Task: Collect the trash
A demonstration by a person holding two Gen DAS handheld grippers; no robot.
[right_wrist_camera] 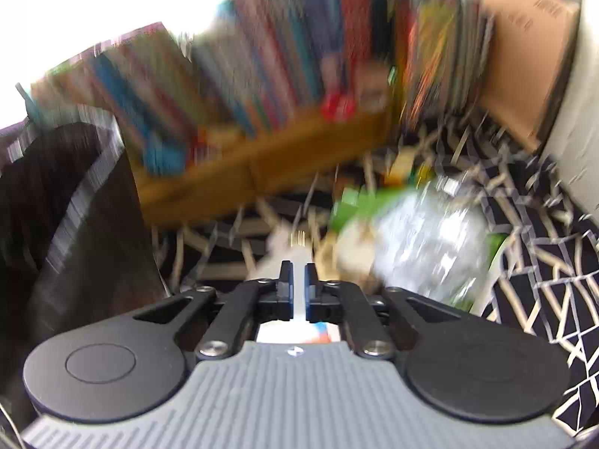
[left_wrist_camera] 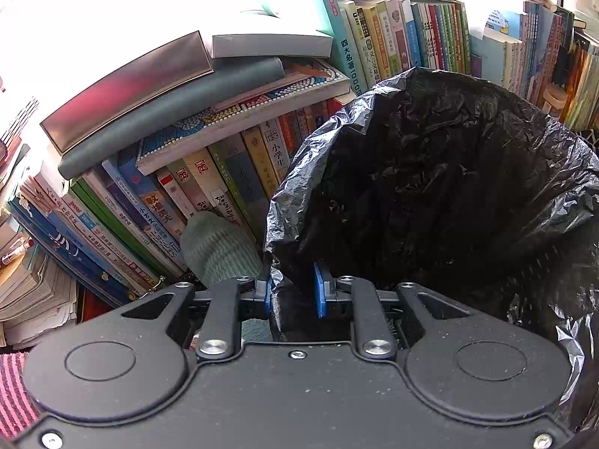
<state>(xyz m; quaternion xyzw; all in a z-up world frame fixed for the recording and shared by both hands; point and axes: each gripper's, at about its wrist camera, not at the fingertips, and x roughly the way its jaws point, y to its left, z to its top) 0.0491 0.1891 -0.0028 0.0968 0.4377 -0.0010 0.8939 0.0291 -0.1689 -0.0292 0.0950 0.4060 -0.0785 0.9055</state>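
Gaping black trash bag (left_wrist_camera: 430, 172), rim pinched by left gripper (left_wrist_camera: 292, 284); right gripper (right_wrist_camera: 298, 280) gripping white scrap (right_wrist_camera: 299, 262).

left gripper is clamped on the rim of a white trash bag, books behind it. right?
Not quite: the trash bag is black, not white. The left wrist view shows the left gripper clamped on its crinkled rim, with rows of books behind it.

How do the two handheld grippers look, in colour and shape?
Both are matte black with two round discs, slotted link arms, silver rivets and blue finger pads. The left gripper has a plain black body; the right gripper has a grey ribbed cover. No cables or sleeves show.
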